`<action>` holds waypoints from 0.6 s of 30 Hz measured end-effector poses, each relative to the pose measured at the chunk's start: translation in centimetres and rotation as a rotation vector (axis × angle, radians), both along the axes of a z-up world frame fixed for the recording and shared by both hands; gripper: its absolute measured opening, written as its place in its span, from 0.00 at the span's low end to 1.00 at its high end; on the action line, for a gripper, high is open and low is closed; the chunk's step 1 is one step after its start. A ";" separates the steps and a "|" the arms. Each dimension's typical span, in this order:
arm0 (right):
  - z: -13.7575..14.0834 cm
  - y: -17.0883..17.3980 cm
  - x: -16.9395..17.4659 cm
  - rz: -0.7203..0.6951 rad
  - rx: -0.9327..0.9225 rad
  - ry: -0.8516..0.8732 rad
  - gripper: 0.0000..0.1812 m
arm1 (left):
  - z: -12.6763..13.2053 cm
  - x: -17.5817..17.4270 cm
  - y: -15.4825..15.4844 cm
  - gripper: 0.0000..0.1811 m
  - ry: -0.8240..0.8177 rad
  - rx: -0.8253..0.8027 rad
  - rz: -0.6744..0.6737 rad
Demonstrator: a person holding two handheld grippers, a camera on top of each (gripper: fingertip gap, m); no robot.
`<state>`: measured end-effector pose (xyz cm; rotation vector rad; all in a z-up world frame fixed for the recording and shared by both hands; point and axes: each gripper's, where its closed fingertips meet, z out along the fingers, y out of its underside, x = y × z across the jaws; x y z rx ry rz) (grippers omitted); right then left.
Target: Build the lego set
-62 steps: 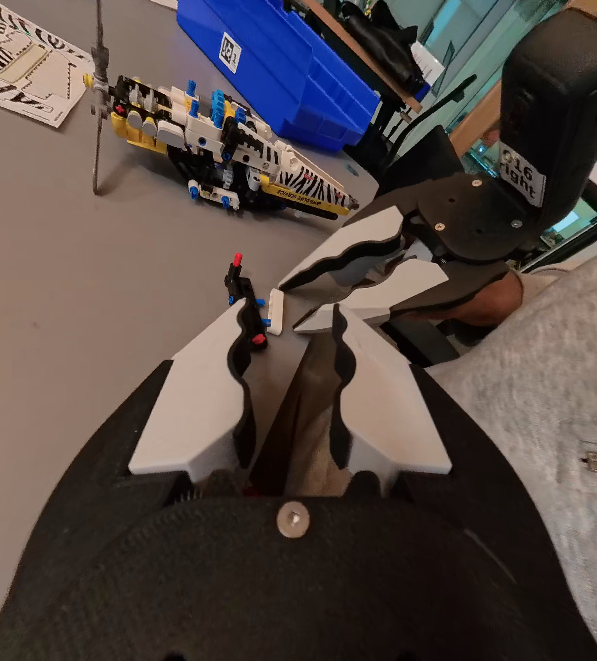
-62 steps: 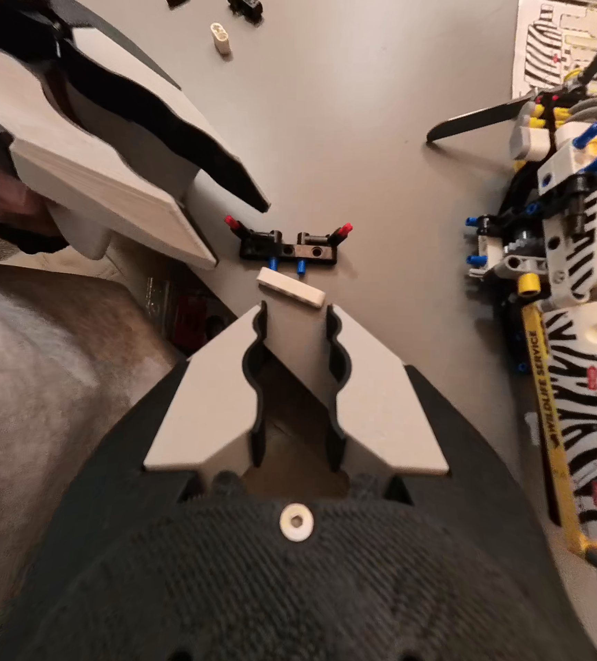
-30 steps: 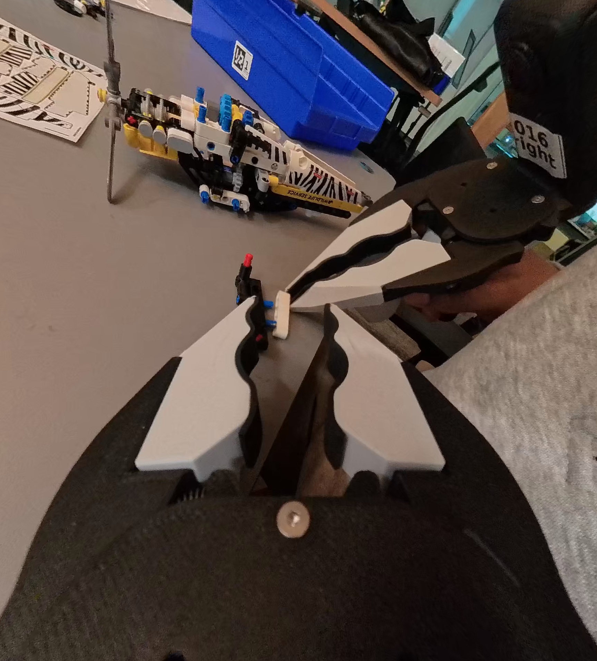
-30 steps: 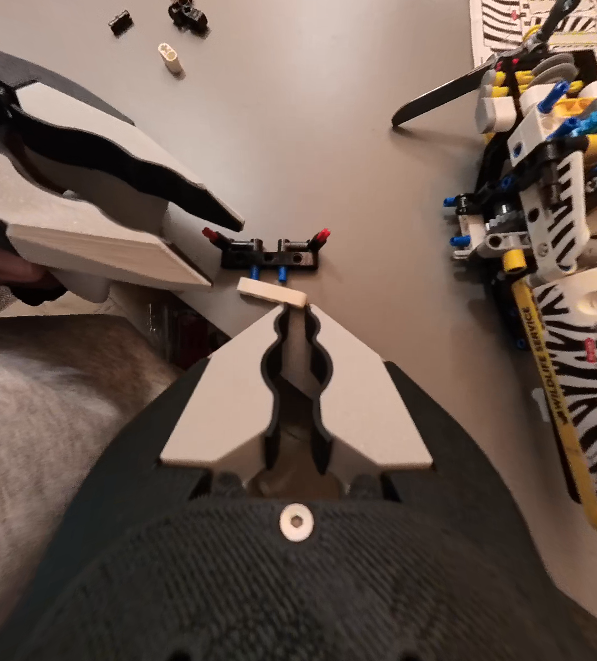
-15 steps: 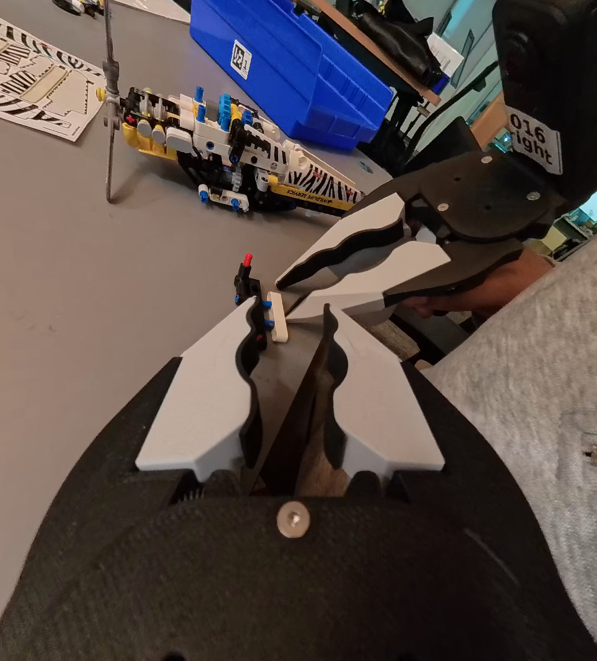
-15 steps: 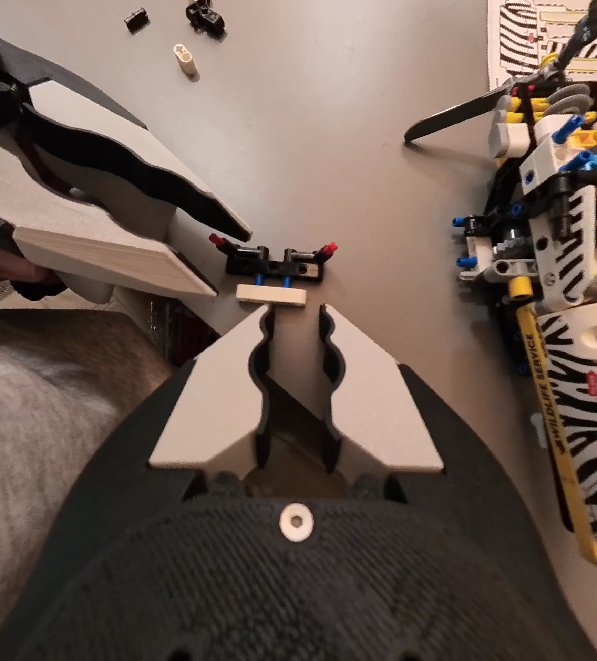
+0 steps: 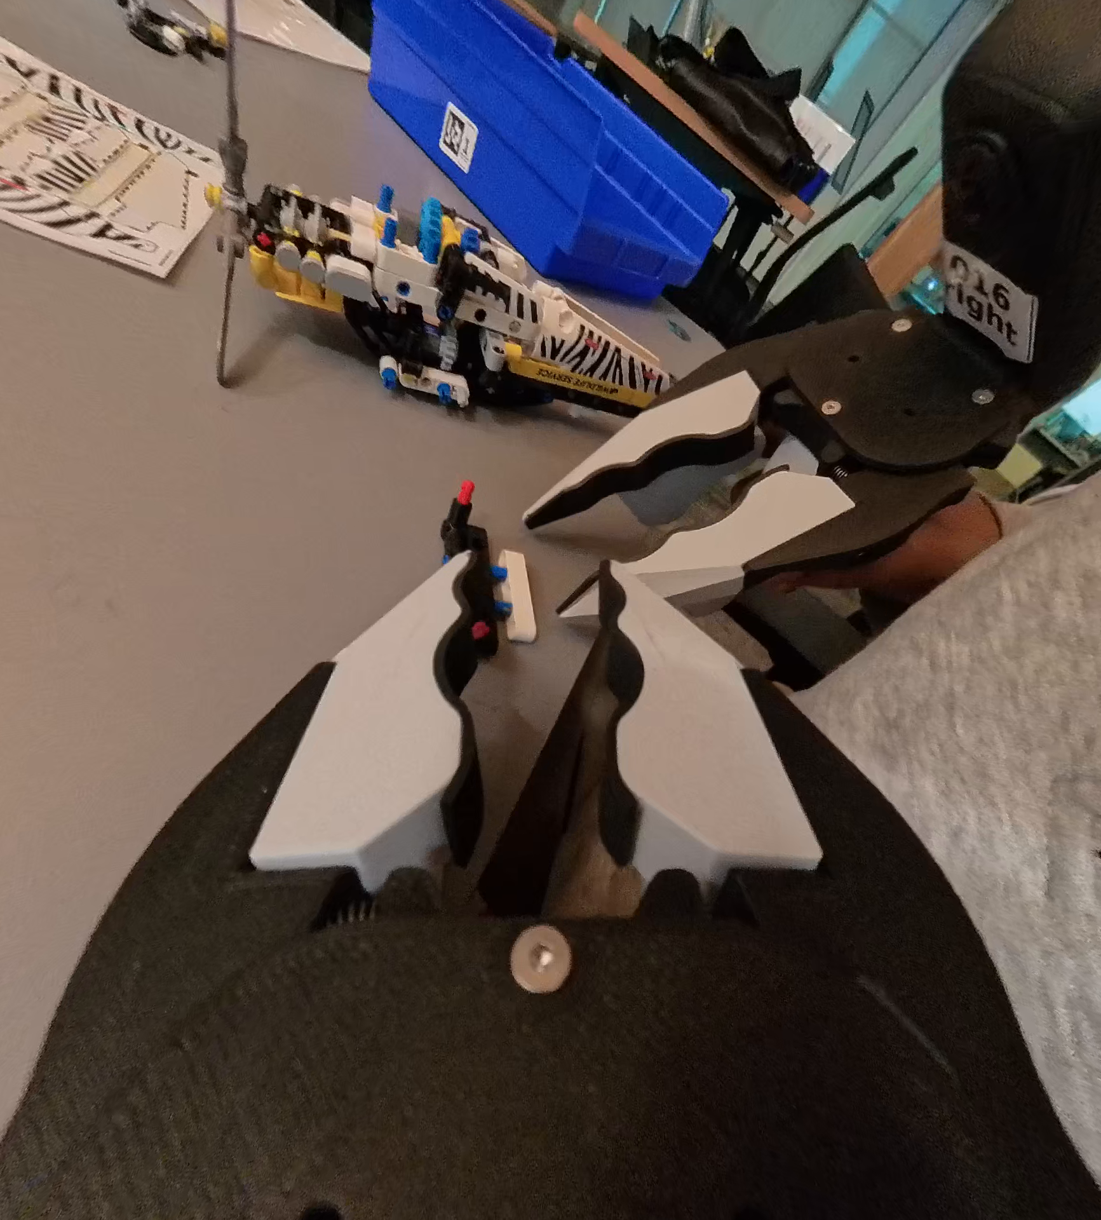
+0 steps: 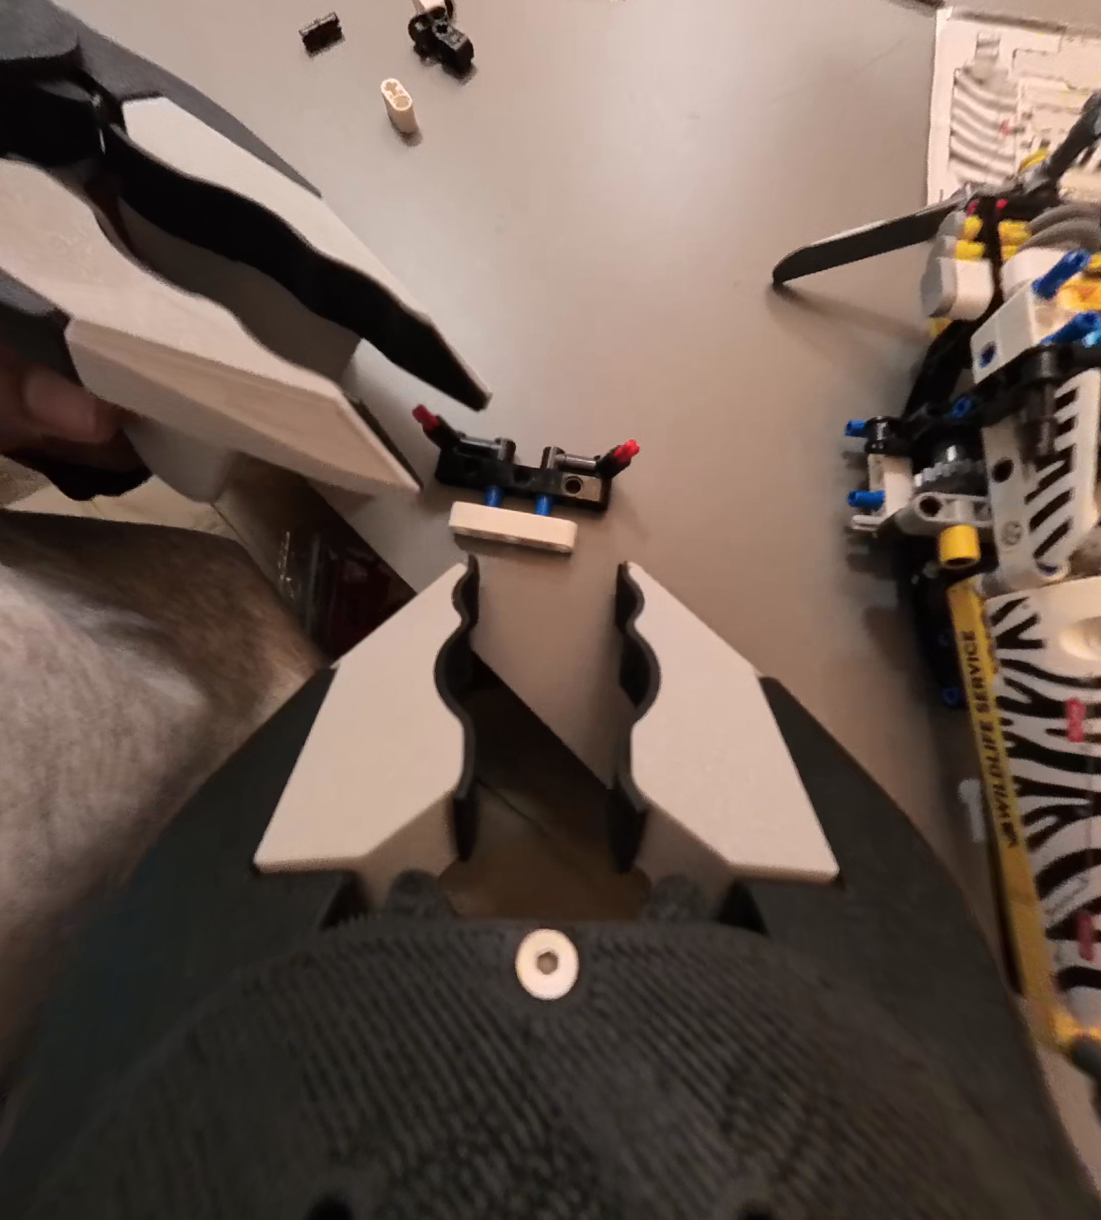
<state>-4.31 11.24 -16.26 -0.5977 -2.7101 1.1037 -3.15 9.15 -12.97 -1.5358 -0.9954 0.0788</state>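
A small black beam piece [image 8: 524, 470] with red pegs at both ends and two blue pins lies on the grey table [image 8: 600, 231]. A white beam [image 8: 513, 525] sits on the blue pins. Both also show in the left wrist view: the black piece [image 7: 465, 531] and the white beam [image 7: 518, 596]. My right gripper [image 8: 546, 568] is open and empty, just short of the white beam. My left gripper [image 7: 534, 571] is open and empty, its left finger beside the black piece. It also shows in the right wrist view [image 8: 448, 436]. The zebra-striped helicopter model [image 7: 429, 310] lies farther back.
A blue bin [image 7: 554, 158] stands behind the model. A sticker sheet [image 7: 52, 165] lies at the far left. Several small loose parts [image 8: 402, 105] lie on the table farther off. The table edge and a person's grey sleeve [image 7: 996, 660] are on the near side. Across from one pair of fingers to the other is roughly 4 centimetres.
My right gripper closed on the white beam, pressed it onto the blue pins, then opened and drew back. The white beam now sits straight on the pins. My left gripper barely moved.
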 end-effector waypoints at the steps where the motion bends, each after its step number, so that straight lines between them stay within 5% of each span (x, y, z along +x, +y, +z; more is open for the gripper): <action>1: 0.4 0.2 -0.3 0.027 0.011 0.035 0.22 | 0.1 -0.1 -0.2 0.19 0.004 0.003 0.013; 7: 3.3 0.3 -2.1 0.319 0.125 0.231 0.22 | -1.0 -1.1 -1.5 0.27 0.058 -0.224 0.141; 11: 4.6 -0.4 -1.9 0.663 0.193 0.286 0.19 | -0.9 -1.2 -1.8 0.27 0.139 -0.359 0.201; 18: 2.1 -1.1 -1.4 1.151 0.348 0.241 0.26 | -1.2 -0.2 -1.2 0.28 0.080 -0.375 0.166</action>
